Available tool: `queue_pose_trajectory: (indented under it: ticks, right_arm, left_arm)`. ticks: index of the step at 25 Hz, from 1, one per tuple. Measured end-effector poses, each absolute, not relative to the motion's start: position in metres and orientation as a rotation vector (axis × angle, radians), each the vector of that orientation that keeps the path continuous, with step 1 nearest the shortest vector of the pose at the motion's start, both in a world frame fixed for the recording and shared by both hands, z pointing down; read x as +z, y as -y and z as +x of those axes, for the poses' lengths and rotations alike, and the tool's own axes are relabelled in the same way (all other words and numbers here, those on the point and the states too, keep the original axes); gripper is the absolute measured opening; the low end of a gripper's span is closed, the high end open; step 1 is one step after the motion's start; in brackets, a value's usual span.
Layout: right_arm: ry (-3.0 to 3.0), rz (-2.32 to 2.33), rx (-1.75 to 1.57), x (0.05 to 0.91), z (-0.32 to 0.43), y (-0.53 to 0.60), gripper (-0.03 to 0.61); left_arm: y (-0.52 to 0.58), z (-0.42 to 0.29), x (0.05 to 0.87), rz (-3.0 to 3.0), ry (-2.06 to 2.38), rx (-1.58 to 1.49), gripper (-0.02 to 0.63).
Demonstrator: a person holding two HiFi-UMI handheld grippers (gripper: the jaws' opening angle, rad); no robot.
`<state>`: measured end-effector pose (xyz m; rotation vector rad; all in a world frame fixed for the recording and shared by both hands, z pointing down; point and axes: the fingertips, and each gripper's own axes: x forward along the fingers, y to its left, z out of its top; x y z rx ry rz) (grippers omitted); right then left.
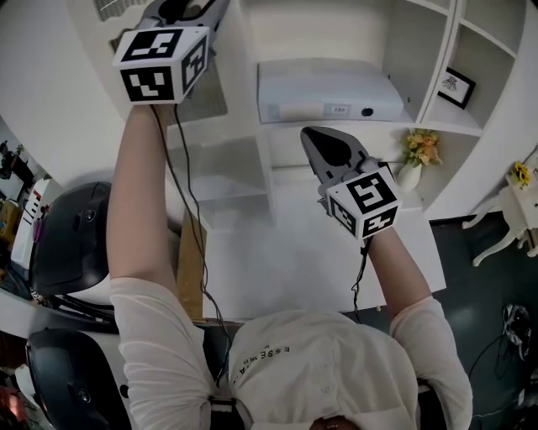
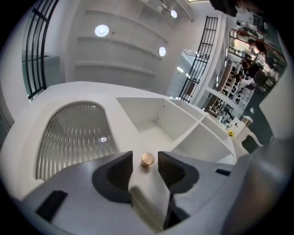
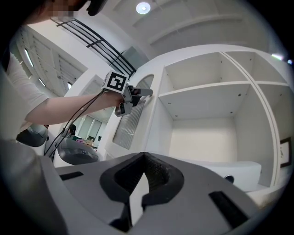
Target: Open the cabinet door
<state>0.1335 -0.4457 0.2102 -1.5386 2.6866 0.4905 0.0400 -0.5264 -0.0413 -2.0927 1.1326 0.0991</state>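
Observation:
The cabinet door (image 2: 73,133) is white with an arched ribbed-glass panel and a small brass knob (image 2: 147,159). My left gripper (image 2: 145,162) is raised to the door with the knob between its pads. The jaws stand open, with a gap on each side of the knob. In the right gripper view the left gripper (image 3: 138,94) sits against the door's edge (image 3: 131,121). In the head view it is at the top left (image 1: 189,10). My right gripper (image 3: 144,158) is lower, in front of the open shelves, shut with nothing in it; in the head view it is at centre (image 1: 318,138).
Open white shelf compartments (image 3: 206,114) lie to the right of the door. A white boxy device (image 1: 328,92) sits on a shelf, with a vase of flowers (image 1: 418,155) and a framed picture (image 1: 456,86) further right. Black chairs (image 1: 71,239) stand at the left.

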Motion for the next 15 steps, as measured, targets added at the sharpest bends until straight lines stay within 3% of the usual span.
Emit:
queue_pose_trajectory:
  ticks: [4, 15]
  right_arm:
    - [-2.698, -1.542, 0.489, 0.216, 0.136, 0.444, 0.011]
    - [-2.754, -1.530, 0.453, 0.236, 0.132, 0.439, 0.011]
  left_arm:
    - [0.533, 0.047, -0.041, -2.040, -1.168, 0.069, 0.100]
    - [0.537, 0.048, -0.039, -2.061, -1.188, -0.010, 0.084]
